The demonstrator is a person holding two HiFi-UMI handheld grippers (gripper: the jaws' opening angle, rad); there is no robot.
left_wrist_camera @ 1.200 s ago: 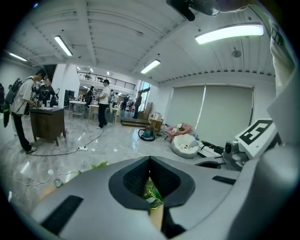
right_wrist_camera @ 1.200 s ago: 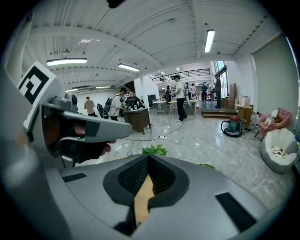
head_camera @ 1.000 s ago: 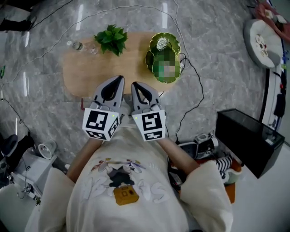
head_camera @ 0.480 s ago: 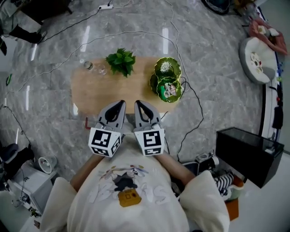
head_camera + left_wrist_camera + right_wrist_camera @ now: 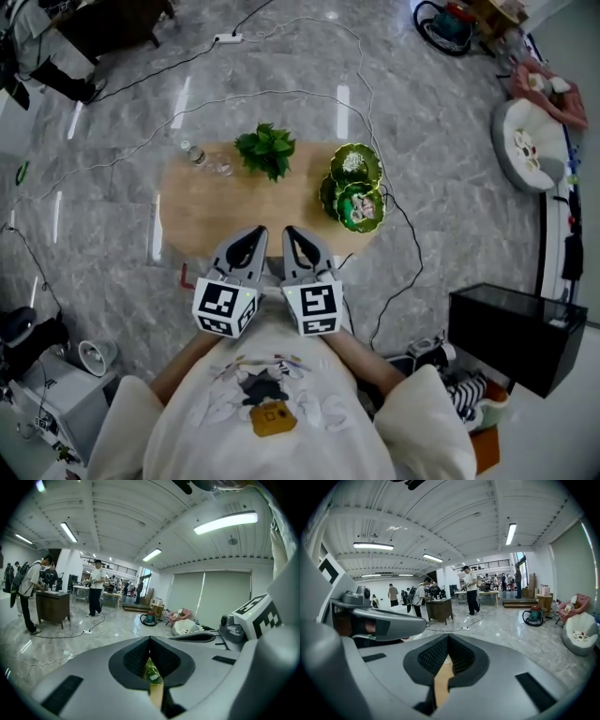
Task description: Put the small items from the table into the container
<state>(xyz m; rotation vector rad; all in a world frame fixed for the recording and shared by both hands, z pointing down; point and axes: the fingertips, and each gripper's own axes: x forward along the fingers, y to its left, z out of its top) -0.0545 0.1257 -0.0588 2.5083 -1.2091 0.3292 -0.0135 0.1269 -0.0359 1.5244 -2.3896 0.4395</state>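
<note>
Hovering before the plant, the left hand-held gripper and right hand-held gripper are closed, empty. Small clear items left of the plant seem light, slippery; grip them mid-body.

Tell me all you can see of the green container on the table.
The green container is a cluster of glossy bowls with scalloped rims: two plainly seen, perhaps a third tucked beside them. It stands upright on the wooden table, at its right end. The far bowl holds something pale, the near bowl mixed small bits.
</note>
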